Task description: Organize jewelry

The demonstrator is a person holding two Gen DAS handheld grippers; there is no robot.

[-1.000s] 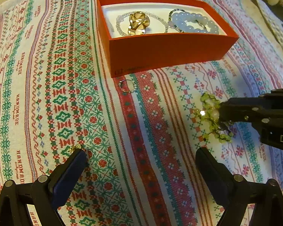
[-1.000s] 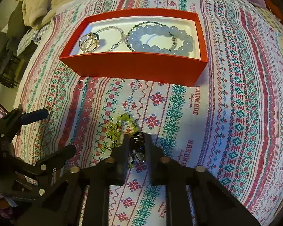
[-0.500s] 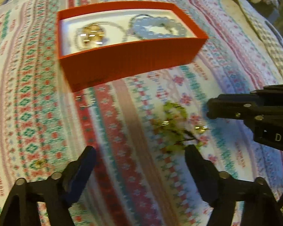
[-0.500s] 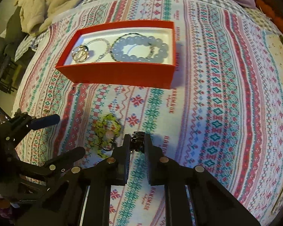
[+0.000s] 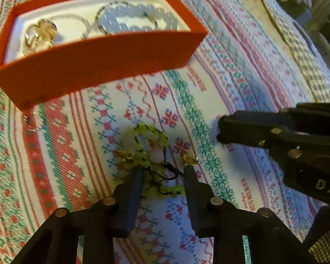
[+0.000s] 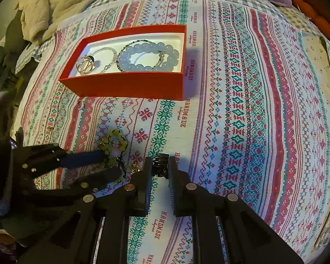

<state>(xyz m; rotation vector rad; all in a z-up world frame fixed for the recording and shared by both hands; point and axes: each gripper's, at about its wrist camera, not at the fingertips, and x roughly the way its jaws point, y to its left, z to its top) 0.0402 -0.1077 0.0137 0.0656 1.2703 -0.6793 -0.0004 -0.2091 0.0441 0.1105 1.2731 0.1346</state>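
Left gripper (image 5: 162,171): we have its jaws part-open, straddling the green bead piece (image 5: 151,145); not clamped yet, as far as we can tell.
Right gripper (image 6: 160,167): we hold it clenched on a small dark coil (image 6: 161,165), lifted just beside the bead piece.
Bead piece: it lies on the cloth (image 6: 242,110), in front of the box (image 6: 129,85), with gold charms and black cord trailing from it.
Snag risk: we judge the loose cord may slip out as the jaws close, so we lift only part of it and the rest drags.
Drop risk: the coil is tiny; any easing of our right grip could lose it on the busy pattern.
Box contents: a blue bead bracelet (image 6: 147,57), a thin chain (image 6: 110,55), a gold ring piece (image 6: 85,65).
Stray: a small ring (image 5: 34,121) lies outside, near the box's front wall.
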